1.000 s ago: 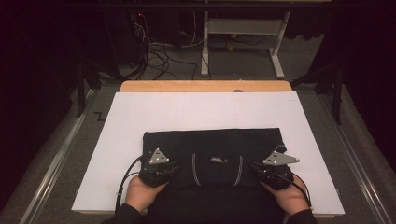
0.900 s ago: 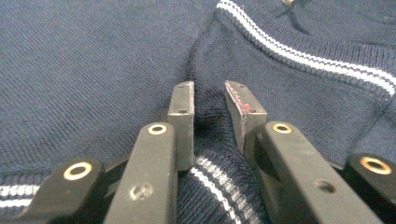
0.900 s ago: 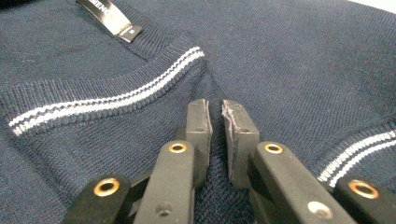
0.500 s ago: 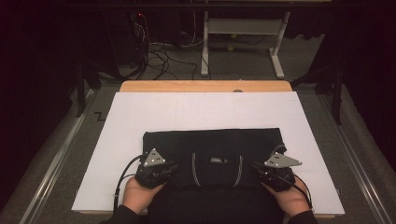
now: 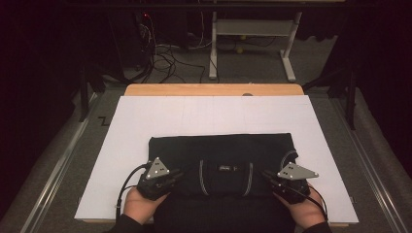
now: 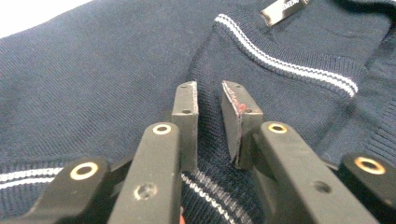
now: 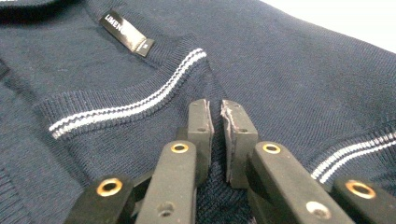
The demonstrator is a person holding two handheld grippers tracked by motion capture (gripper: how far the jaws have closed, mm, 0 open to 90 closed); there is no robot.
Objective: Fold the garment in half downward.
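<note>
While folded navy sweater [image 5: 221, 150] lies on white tabletop [image 5: 145, 121], knit fold is pinched by left gripper [image 6: 209, 100], its fingers just closing; another by right gripper [image 7: 217, 114]

The high view looks forward and down from above the near edge of the table [image 5: 145, 111], taking in its whole top and the floor beyond; each gripper view rides low, very close, looking along its own jaws; all three share the dark sweater [image 5: 218, 150] by the near edge.
</note>
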